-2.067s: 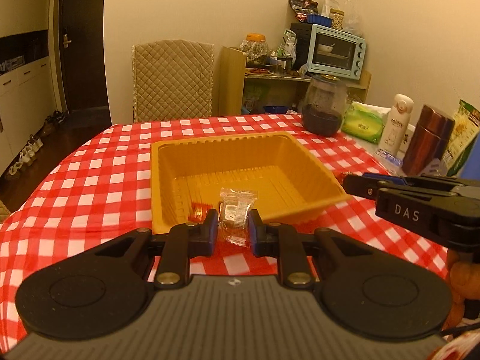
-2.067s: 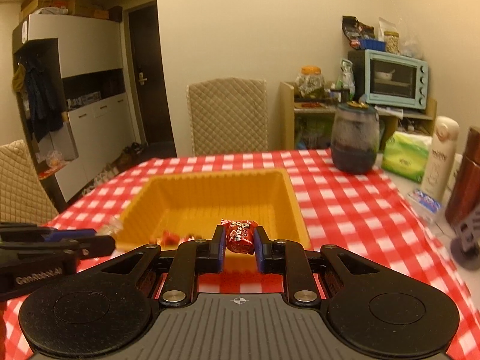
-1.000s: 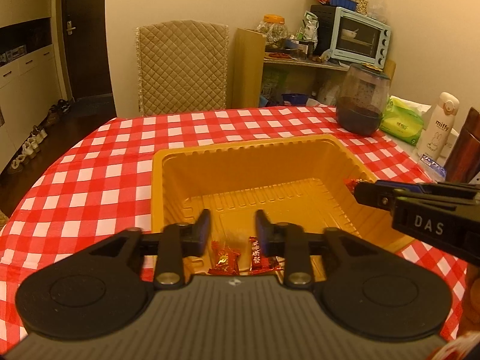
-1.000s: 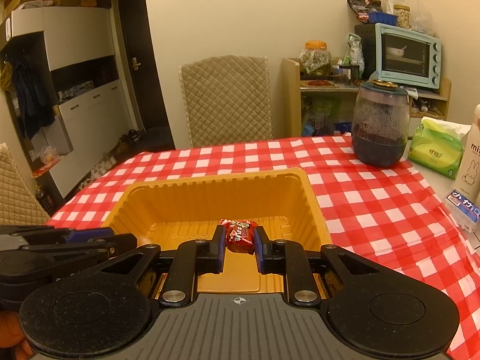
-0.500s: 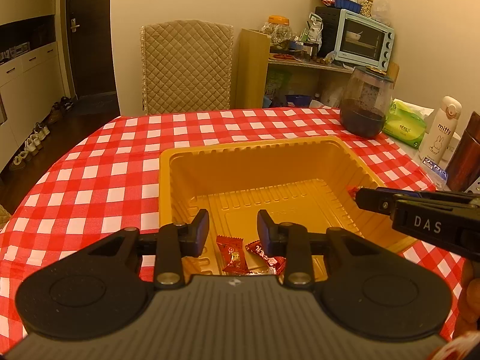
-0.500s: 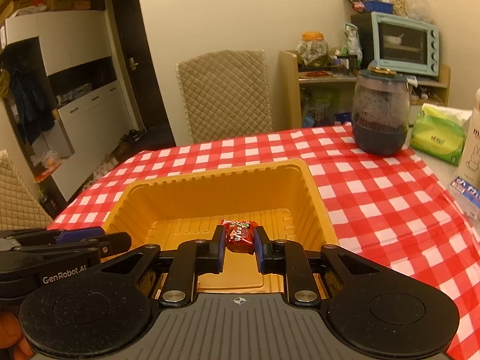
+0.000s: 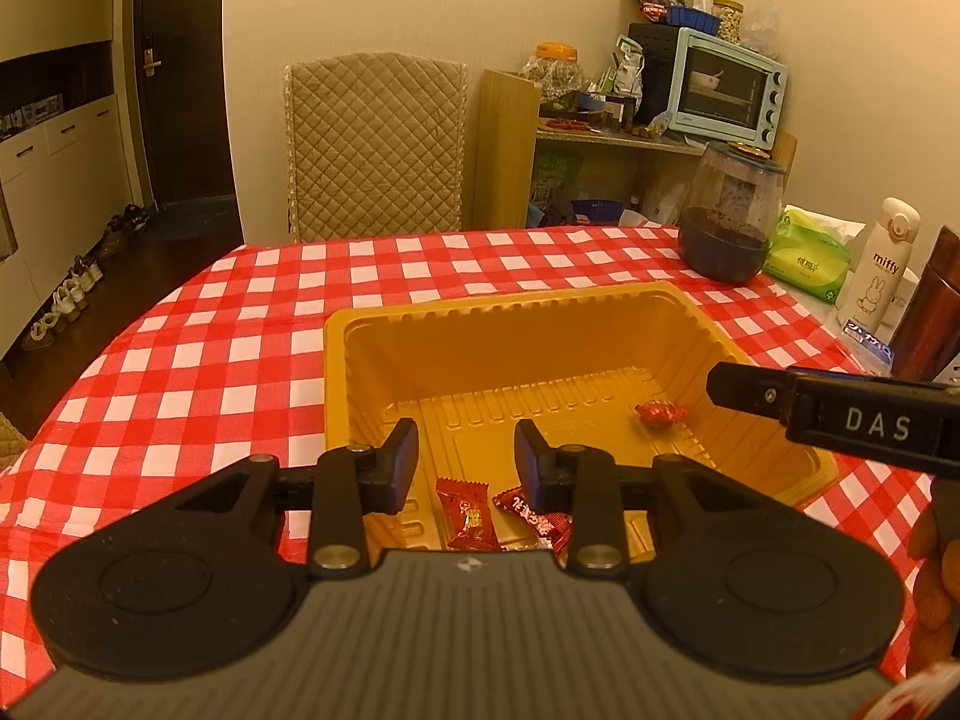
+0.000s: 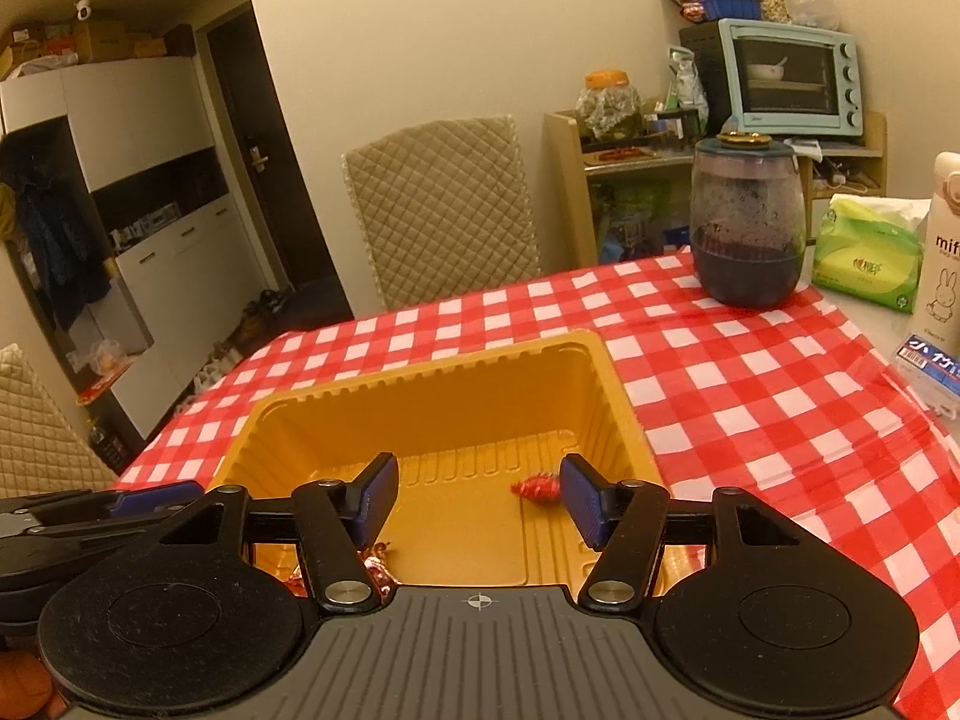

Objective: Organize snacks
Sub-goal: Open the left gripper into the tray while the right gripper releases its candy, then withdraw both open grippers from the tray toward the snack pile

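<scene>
Candies [image 8: 375,570] half-hidden behind fingers [image 8: 375,498]

Legible markings, by position:

1. "DAS", white capitals on the black body of the right gripper [image 7: 735,385], entering to the right of the left gripper [image 7: 465,461], level with its fingertips.
2. "miffy", with a rabbit drawing beneath, on the white bottle [image 7: 877,264] far ahead and to the right of the left gripper; cut to "mif" in the right wrist view.
3. Print on the red candy wrappers [image 7: 468,515] between the left gripper's fingers: not readable.
</scene>
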`<state>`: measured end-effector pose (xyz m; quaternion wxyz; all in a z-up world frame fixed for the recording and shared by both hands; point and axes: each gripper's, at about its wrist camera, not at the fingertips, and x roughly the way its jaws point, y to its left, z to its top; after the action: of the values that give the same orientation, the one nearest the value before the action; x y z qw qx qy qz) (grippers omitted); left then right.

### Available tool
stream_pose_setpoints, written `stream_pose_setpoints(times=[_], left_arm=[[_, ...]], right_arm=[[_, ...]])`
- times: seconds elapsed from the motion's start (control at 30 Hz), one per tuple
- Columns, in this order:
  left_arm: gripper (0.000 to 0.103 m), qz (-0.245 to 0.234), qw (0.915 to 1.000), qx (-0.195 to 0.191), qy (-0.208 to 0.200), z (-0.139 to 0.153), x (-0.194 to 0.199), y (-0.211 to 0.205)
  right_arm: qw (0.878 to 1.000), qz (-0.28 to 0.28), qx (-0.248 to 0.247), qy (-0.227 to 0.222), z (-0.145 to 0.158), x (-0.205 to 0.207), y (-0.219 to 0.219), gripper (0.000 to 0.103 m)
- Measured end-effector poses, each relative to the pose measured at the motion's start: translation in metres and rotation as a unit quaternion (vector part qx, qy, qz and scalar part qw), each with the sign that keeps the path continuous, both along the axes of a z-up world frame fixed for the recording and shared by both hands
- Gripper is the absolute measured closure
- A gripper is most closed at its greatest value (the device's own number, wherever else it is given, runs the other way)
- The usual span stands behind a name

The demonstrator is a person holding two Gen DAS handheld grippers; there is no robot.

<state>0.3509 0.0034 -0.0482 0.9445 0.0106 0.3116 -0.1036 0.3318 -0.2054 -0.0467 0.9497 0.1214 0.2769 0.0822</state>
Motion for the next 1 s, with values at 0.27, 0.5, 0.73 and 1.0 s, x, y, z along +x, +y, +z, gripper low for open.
stream_pose_setpoints(times=[0.27,0.5,0.73,1.0], left_arm=[[0.072,-0.001,0.9999,-0.002,-0.011,0.010,-0.011,-0.002],[0.072,0.004,0.9999,-0.002,-0.015,0.014,-0.024,-0.001],[0.072,0.015,0.9998,-0.005,-0.013,0.016,-0.043,0.007],[0.071,0.031,0.9994,-0.010,-0.011,0.016,-0.076,0.021]], right_arm=[[1.000,-0.010,0.003,-0.009,0.008,-0.010,-0.007,0.043],[1.000,-0.011,0.000,-0.021,0.015,-0.024,-0.009,0.043],[1.000,-0.012,-0.007,-0.024,0.018,-0.038,-0.011,0.043],[1.000,-0.017,-0.010,-0.021,0.018,-0.067,-0.021,0.043]])
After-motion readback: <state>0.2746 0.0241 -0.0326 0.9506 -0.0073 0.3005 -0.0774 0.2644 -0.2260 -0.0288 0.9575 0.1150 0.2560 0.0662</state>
